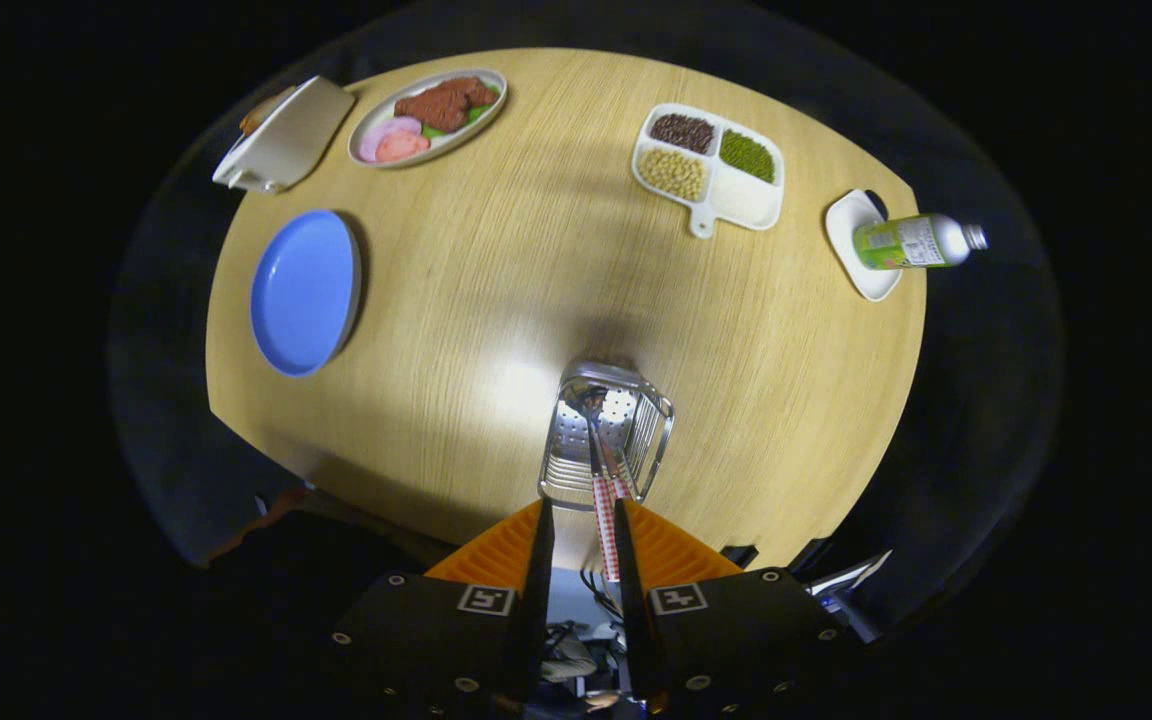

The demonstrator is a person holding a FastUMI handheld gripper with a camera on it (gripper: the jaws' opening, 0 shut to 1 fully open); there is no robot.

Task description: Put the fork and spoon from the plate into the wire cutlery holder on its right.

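Claw (581, 520) is parted narrowly, red-checked utensil handle (606, 520) seen between fingers, shiny wire cutlery holder (604, 430) just ahead near table edge (376, 490)

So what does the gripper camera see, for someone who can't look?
The gripper stands over a metal cutlery holder on a wooden table, with a checked-handled utensil hanging into it between its fingers. Farther off lies an empty blue plate.
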